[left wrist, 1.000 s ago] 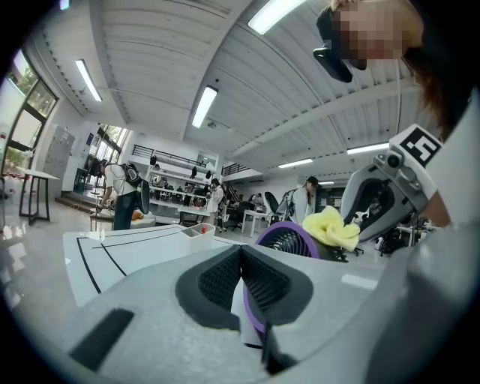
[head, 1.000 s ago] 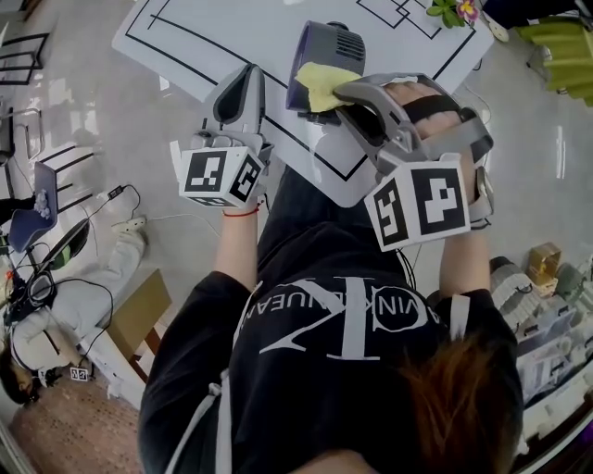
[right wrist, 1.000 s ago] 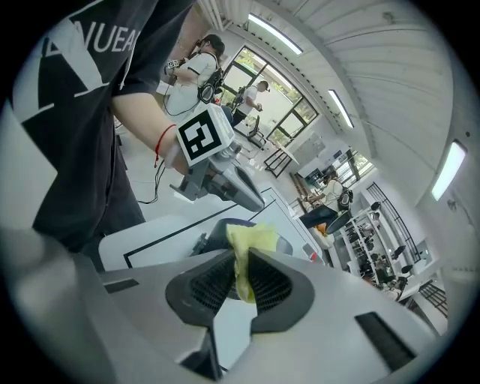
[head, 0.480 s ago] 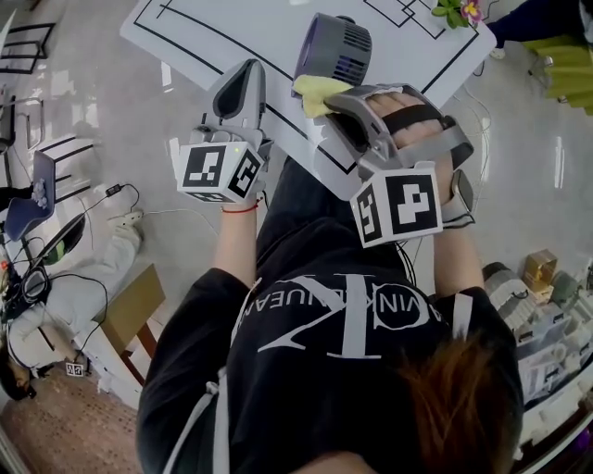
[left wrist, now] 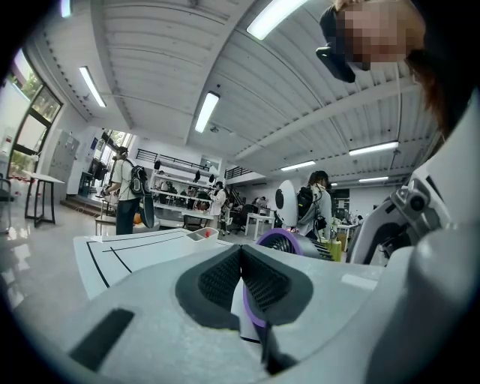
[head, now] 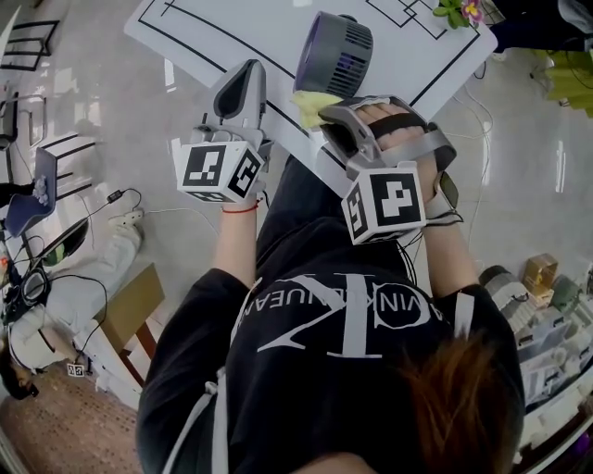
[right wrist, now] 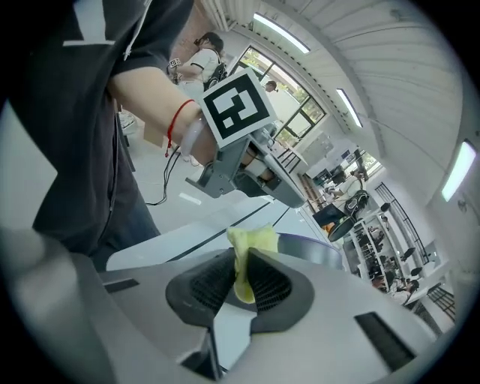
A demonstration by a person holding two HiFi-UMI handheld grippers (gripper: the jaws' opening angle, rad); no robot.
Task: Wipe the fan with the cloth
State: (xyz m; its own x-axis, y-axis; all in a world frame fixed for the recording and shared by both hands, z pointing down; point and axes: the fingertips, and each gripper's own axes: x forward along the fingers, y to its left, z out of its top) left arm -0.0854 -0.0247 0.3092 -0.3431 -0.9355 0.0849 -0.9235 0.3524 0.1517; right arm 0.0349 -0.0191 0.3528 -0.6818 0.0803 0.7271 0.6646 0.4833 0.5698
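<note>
- A person in a black T-shirt (head: 315, 343), seen from above, holds a grey two-jaw gripper in each hand over the near corner of a white table (head: 232, 32) marked with black lines.
- The fan (head: 335, 54), a small round one with a purple and grey housing and a slatted grille, stands on the table close to its near edge, between the two grippers and a little beyond them.
- The right gripper (head: 324, 118) points downward toward the fan. Its jaws are clenched on the cloth (head: 310, 105), a small yellow one.
- In the right gripper view the cloth is pinched between the two ribbed black pads, with a crumpled tuft sticking out past the tips.
- The cloth sits at the fan's near lower rim. Whether it actually presses on the housing cannot be made out.
- The left gripper (head: 246, 72) is held level, just left of the fan and apart from it.
- In the left gripper view its dark pads are pressed together with nothing between them, and the fan's purple rim shows just beyond the tips.
- Each gripper carries a white cube with black square markers near the hand.
- A red thread (head: 241, 212) circles the left wrist.
- A small green plant (head: 454, 11) stands at the table's far corner, well apart from the fan.
</note>
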